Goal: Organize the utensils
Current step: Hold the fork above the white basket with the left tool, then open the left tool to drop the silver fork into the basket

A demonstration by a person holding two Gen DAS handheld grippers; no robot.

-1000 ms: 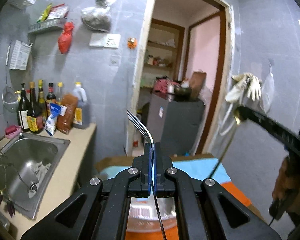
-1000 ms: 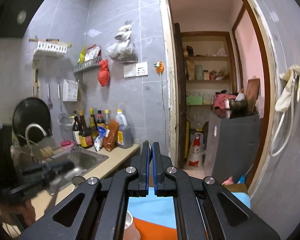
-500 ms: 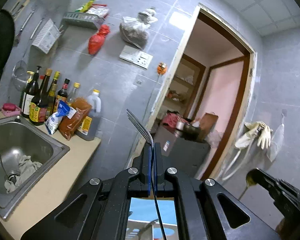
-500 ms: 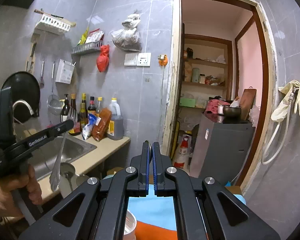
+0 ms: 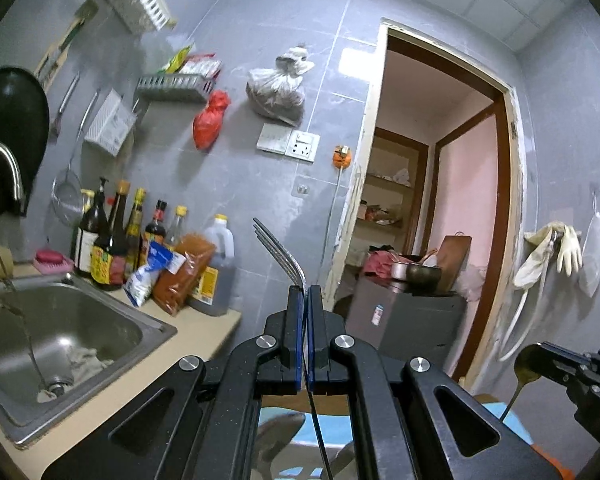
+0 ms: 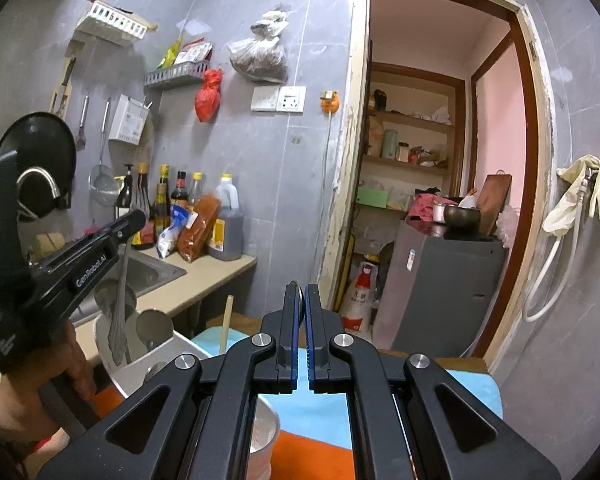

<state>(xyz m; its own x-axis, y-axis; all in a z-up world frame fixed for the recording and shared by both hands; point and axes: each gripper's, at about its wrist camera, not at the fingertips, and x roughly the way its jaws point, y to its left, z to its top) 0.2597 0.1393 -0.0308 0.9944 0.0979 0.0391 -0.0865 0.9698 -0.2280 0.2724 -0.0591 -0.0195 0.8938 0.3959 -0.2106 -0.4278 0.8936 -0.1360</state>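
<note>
- We find the left gripper (image 5: pixel 304 300), jaws clamped on a silver metal fork (image 5: pixel 283 255), undelivered.
- The right gripper (image 6: pixel 301 300) pinches a dark metal spoon (image 5: pixel 525 364).
- The white utensil holder (image 6: pixel 168 354) already holds utensils.

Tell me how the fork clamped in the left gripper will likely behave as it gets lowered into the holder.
The fork looks like thin, stiff metal, so it probably won't bend. The left gripper pinches only its narrow neck between flat pads, so it may pivot or slip if the long handle bumps something. It seems light.
</note>
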